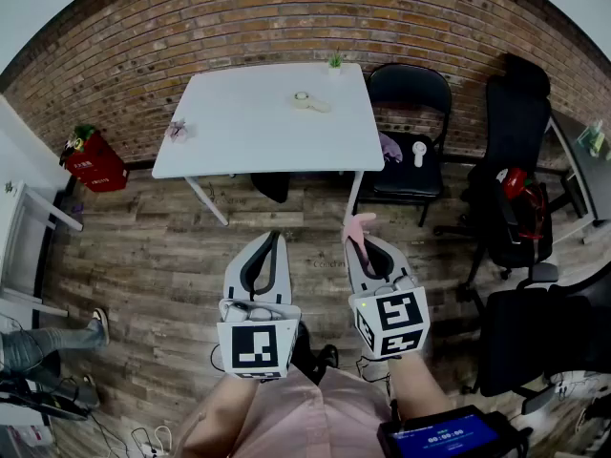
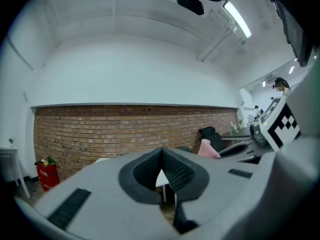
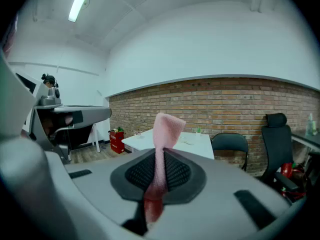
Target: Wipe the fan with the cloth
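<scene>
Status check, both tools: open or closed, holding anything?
Left tool: closed, empty.
Right tool: closed on the pink cloth.

One white table (image 1: 258,113), three black chairs (image 1: 410,92) (image 1: 516,113) (image 1: 546,343), one pink cloth (image 1: 361,225), one small white fan (image 1: 418,153), one small green plant (image 1: 335,61).

chair-seat object (image 1: 418,154) tiny, bystander's leg (image 1: 43,344) cropped
</scene>
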### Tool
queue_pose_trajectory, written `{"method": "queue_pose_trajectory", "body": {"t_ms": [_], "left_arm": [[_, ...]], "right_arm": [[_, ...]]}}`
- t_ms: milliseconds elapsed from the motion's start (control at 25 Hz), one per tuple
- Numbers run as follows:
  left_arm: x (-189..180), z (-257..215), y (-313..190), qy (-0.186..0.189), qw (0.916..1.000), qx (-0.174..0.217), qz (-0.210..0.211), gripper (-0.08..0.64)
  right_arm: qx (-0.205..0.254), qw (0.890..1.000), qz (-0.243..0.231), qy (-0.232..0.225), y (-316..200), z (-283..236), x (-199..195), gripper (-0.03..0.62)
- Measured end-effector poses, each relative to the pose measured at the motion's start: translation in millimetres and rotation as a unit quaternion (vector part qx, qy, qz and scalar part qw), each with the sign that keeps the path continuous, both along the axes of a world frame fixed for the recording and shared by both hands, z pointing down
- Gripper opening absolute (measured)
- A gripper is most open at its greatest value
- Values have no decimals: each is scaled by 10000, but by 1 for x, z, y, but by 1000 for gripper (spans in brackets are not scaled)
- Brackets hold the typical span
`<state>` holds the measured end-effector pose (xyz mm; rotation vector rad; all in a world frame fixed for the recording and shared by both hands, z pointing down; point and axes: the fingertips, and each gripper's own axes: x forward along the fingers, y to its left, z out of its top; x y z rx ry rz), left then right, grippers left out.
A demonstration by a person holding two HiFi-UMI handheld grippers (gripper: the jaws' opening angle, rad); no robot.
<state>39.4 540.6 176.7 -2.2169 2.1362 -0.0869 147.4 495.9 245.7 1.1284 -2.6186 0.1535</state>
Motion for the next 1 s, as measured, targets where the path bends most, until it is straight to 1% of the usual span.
{"method": "queue_pose_trajectory", "body": {"t_ms": [200, 400, 640, 840, 1000], "left_arm": [[7, 1, -4, 13, 10000, -16, -12, 11], [14, 7, -4, 26, 9999, -130, -69, 11], [16, 18, -11, 2, 9996, -254, -101, 11], [-1, 31, -40, 124, 9994, -303, -146, 11], [-27, 41, -84, 96, 9994, -294, -135, 11]], "right_arm": [[-28, 10000, -25, -9, -3, 1, 5, 29], [-103, 9997, -115, -173, -3, 3, 12, 35], [-139, 9997, -39, -177, -16, 9, 20, 35], [-266, 9996, -2, -116, -42, 25, 10, 37], [-391, 9992, 9, -115, -84, 39, -12, 37]]}}
